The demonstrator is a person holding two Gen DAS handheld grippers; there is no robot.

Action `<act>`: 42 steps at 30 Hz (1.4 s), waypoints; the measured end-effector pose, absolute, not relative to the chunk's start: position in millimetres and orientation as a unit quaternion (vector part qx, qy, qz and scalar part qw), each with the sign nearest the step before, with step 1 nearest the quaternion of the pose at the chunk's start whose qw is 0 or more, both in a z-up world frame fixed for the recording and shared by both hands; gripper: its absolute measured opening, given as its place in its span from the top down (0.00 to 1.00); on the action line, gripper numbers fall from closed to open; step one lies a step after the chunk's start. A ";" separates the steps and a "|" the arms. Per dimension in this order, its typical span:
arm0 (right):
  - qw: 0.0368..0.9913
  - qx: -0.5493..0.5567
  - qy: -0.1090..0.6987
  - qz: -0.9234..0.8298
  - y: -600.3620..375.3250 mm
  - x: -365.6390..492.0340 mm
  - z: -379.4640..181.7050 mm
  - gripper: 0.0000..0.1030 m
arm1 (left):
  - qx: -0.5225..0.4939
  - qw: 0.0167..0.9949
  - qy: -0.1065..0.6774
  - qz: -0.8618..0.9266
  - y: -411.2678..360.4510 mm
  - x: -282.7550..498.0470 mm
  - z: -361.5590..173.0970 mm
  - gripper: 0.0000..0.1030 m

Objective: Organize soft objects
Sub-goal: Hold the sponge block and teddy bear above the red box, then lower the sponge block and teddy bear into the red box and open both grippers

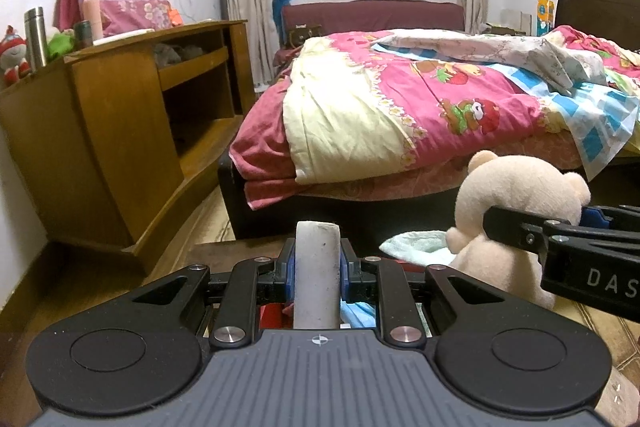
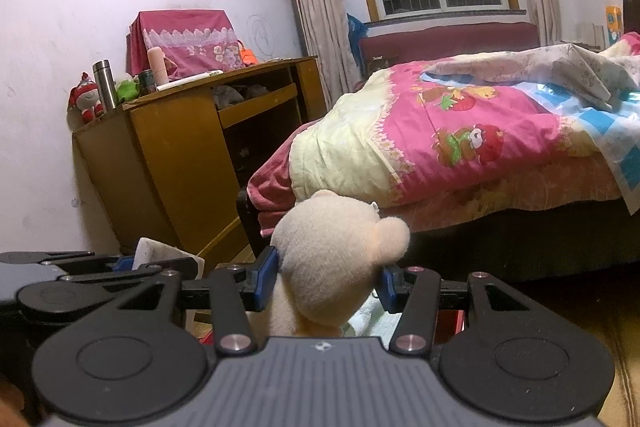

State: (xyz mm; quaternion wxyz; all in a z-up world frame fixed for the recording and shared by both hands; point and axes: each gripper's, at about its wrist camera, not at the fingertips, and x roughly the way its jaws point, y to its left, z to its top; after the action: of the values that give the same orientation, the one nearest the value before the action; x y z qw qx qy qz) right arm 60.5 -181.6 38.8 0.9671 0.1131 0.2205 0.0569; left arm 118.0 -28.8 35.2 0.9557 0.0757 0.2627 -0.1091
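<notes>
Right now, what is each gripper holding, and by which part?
The left gripper clamps a white foam block by its two sides. The right gripper clamps a cream teddy bear across its head.

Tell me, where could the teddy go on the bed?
The smoothest free patch on the bed is the yellow-and-pink quilt at its near end. Farther back it's crowded with a rumpled floral sheet. The wooden cabinet top is cluttered with a flask and toys.
</notes>
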 end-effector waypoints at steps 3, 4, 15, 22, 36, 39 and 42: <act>0.967 0.110 0.224 0.055 -182.4 65.3 36.4 0.77 | 0.077 0.955 0.265 -0.107 -28.9 124.2 32.9 0.82; 0.967 0.110 0.224 0.054 -182.7 66.7 35.6 0.77 | 0.077 0.955 0.266 -0.108 -29.2 126.3 31.8 0.82; 0.966 0.095 0.235 0.055 -180.5 87.2 25.3 0.77 | 0.087 0.953 0.273 -0.102 -31.1 144.7 18.7 0.82; 0.965 0.091 0.239 0.060 -177.7 97.5 19.7 0.77 | 0.092 0.950 0.281 -0.099 -32.2 154.5 9.1 0.82; 0.948 0.098 0.291 0.086 -165.1 130.4 -14.9 0.77 | 0.052 0.932 0.345 -0.098 -17.4 195.1 -27.9 0.77; 0.938 0.100 0.312 0.116 -156.9 139.6 -21.2 0.75 | 0.063 0.933 0.344 -0.085 -16.3 195.2 -29.5 0.72; 0.941 0.102 0.303 0.109 -155.3 140.5 -26.5 0.68 | 0.051 0.933 0.347 -0.084 -11.1 194.6 -26.1 0.65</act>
State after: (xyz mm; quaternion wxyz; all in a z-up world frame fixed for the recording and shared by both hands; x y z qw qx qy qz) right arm 140.5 -155.3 -26.5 0.9413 0.1022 0.3029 0.1088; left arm 194.6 -11.1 -26.1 0.9327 0.0508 0.3470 -0.0840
